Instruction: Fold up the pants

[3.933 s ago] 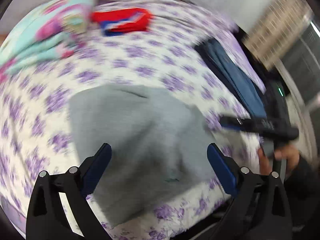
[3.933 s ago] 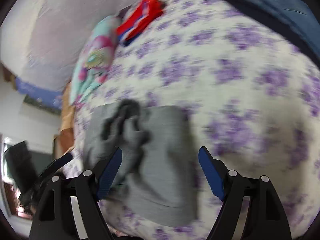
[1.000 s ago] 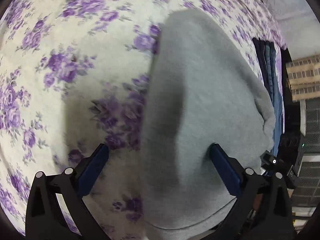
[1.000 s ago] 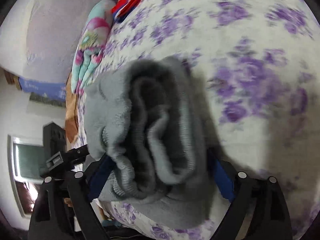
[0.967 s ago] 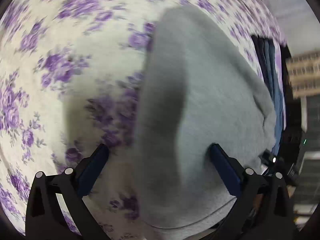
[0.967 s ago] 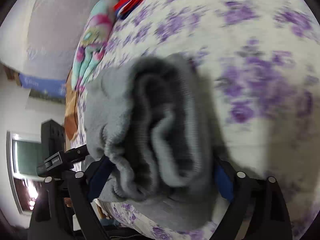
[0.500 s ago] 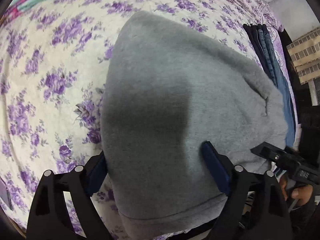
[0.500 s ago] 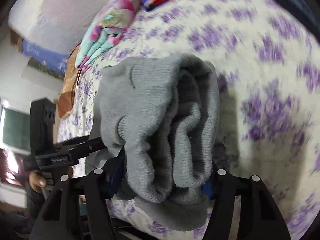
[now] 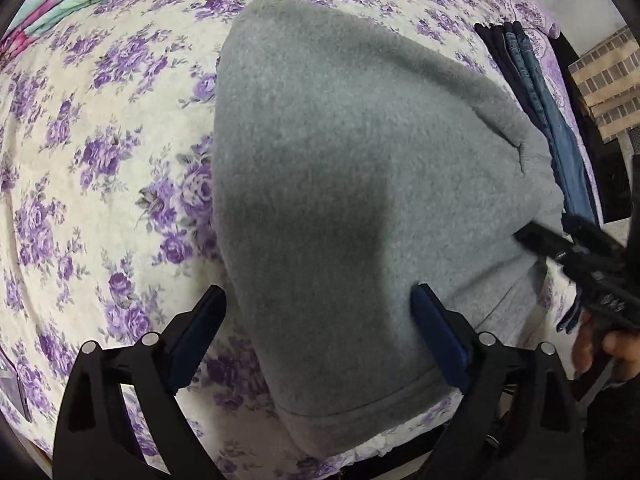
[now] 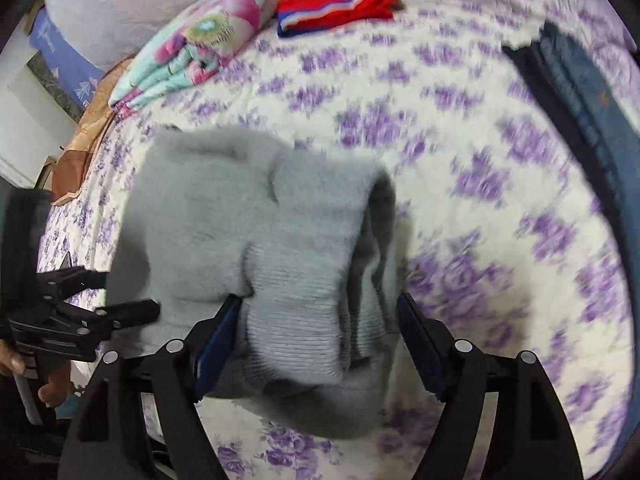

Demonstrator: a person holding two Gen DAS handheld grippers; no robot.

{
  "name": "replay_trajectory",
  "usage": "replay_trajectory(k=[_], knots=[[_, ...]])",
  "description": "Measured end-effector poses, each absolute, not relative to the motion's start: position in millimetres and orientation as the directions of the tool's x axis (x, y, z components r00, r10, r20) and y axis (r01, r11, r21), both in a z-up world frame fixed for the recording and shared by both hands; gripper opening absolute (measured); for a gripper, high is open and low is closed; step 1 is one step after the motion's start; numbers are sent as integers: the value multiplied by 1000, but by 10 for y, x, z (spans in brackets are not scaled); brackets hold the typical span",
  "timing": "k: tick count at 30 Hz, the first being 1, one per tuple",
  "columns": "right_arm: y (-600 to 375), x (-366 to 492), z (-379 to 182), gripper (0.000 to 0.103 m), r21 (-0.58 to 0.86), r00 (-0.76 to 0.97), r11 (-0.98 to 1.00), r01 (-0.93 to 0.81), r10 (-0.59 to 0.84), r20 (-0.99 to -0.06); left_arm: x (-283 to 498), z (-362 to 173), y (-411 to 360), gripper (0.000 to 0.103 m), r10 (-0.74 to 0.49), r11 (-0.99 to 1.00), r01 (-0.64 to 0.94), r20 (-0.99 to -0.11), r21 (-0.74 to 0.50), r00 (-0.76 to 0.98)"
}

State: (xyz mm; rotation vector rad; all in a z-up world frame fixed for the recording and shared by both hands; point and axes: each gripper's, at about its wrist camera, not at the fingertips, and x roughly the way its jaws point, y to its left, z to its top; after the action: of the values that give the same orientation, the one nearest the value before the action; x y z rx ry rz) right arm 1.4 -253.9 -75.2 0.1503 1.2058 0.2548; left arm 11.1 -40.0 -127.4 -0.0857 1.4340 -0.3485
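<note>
The grey fleece pants (image 9: 340,140) lie folded into a thick bundle on the purple-flowered bedspread (image 9: 100,160) near the bed's front edge. My left gripper (image 9: 318,292) straddles the bundle's smooth folded side. Its jaws are opening, and the left pad stands just clear of the cloth. In the right wrist view the pants (image 10: 240,208) show their ribbed, layered end. My right gripper (image 10: 318,300) straddles that end with its jaws opening. Its right pad is off the fabric and its left pad sits at the cloth's edge. Each gripper shows at the edge of the other's view.
A stack of folded jeans (image 9: 552,120) lies along the bed's right side. A teal flowered quilt (image 10: 200,40) and a red and blue garment (image 10: 336,0) sit at the far end. A person's hand (image 9: 600,348) holds the right gripper.
Half a second ago both grippers squeezed the grey bundle; now their pads stand wider. The right gripper has risen and rolled, showing more of the bed beyond.
</note>
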Motion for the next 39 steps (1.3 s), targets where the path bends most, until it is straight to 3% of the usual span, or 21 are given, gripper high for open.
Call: replay_trajectory(k=[4, 6, 8, 9, 10, 12, 13, 16, 17, 18, 21, 23, 24, 25, 31, 36, 38, 39], knots=[[-2523, -25, -353, 78, 143, 483, 981, -133, 190, -855, 85, -1262, -370, 91, -271, 950, 185, -957, -250, 99], [-2446, 17, -231, 78, 159, 522, 976, -147, 213, -826, 62, -1254, -358, 91, -270, 951, 184, -958, -249, 101], [-2317, 80, -236, 64, 216, 488, 956, -199, 288, -824, 28, -1248, -323, 92, -269, 951, 185, -958, -247, 103], [-2246, 105, -267, 46, 246, 460, 944, -220, 323, -827, 12, -1248, -316, 92, -267, 952, 182, -958, -245, 104], [-2183, 123, -318, 36, 287, 424, 929, -236, 364, -829, -3, -1249, -313, 93, -264, 953, 181, -959, -243, 106], [-2030, 206, -479, 31, 335, 365, 908, -254, 410, -836, -32, -1268, -328, 94, -259, 955, 178, -959, -237, 112], [-1983, 263, -607, 23, 323, 335, 914, -246, 393, -857, -61, -1284, -320, 96, -256, 956, 175, -960, -235, 114], [-2041, 326, -844, 14, 288, 302, 932, -222, 347, -888, -148, -1360, -303, 99, -256, 954, 186, -961, -234, 106], [-2097, 340, -871, 1, 278, 308, 937, -212, 334, -891, -173, -1371, -299, 99, -262, 952, 192, -959, -239, 104], [-2173, 349, -861, 0, 242, 319, 954, -178, 289, -903, -200, -1365, -284, 99, -265, 949, 203, -959, -241, 100], [-2307, 341, -777, 3, 288, 323, 949, -128, 314, -893, -242, -1265, -203, 98, -268, 942, 233, -958, -240, 97], [-2327, 299, -658, 17, 326, 332, 936, -132, 352, -875, -228, -1137, -108, 97, -279, 940, 235, -953, -246, 116], [-2309, 272, -578, 42, 314, 356, 939, -141, 344, -869, -203, -1011, -42, 97, -279, 941, 241, -947, -237, 158], [-2285, 257, -503, 56, 300, 386, 942, -152, 336, -859, -168, -917, 4, 97, -276, 943, 242, -941, -227, 194], [-2038, 515, -418, 65, 323, 434, 928, -187, 373, -820, 429, -787, -51, 97, -174, 980, 143, -938, -136, 300], [-1973, 768, -881, 64, 182, 366, 964, -193, 243, -898, 853, -1354, -320, 99, -167, 984, 82, -976, -157, 139], [-2048, 670, -767, 67, 240, 380, 949, -203, 303, -874, 804, -1359, -269, 98, -182, 983, 22, -974, -181, 135], [-2145, 578, -642, 75, 307, 394, 930, -204, 365, -843, 760, -1298, -240, 98, -206, 979, 18, -967, -205, 152]])
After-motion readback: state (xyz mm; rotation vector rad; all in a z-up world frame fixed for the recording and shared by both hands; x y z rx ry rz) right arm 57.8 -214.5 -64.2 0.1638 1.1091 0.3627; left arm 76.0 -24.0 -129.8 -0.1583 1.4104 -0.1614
